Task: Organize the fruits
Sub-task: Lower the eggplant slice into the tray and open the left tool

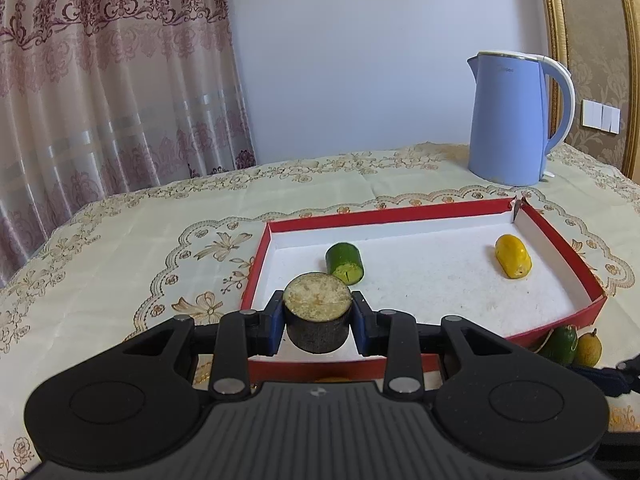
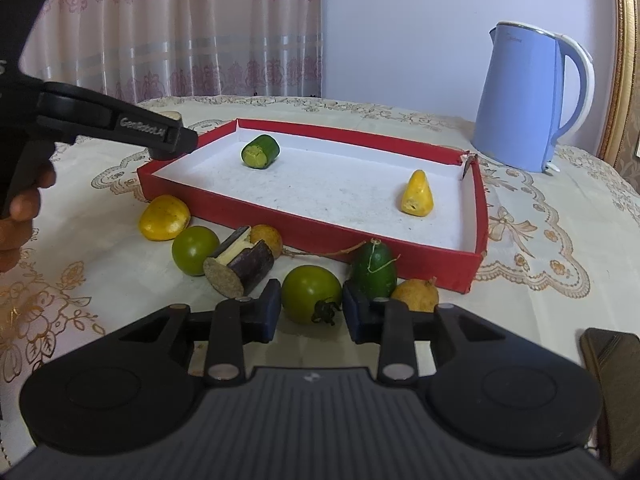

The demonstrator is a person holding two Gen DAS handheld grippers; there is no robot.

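Observation:
My left gripper (image 1: 318, 316) is shut on a dark eggplant chunk (image 1: 318, 326) with a beige cut face, held just above the near left corner of the red tray (image 1: 560, 236). In the tray lie a green cucumber piece (image 1: 345, 264) and a yellow piece (image 1: 513, 256). The right wrist view shows my right gripper (image 2: 311, 294) low over the tablecloth in front of the tray (image 2: 320, 232). Its blue pads (image 2: 270, 312) touch both sides of a green tomato (image 2: 311, 290). The left gripper (image 2: 172, 140) reaches in from the upper left.
Loose in front of the tray lie a yellow fruit (image 2: 164, 218), a second green tomato (image 2: 196, 250), another eggplant chunk (image 2: 240, 270), a green fruit (image 2: 374, 266) and a small yellowish fruit (image 2: 416, 296). A blue kettle (image 2: 524, 100) stands at the back right. A hand (image 2: 20, 208) shows at left.

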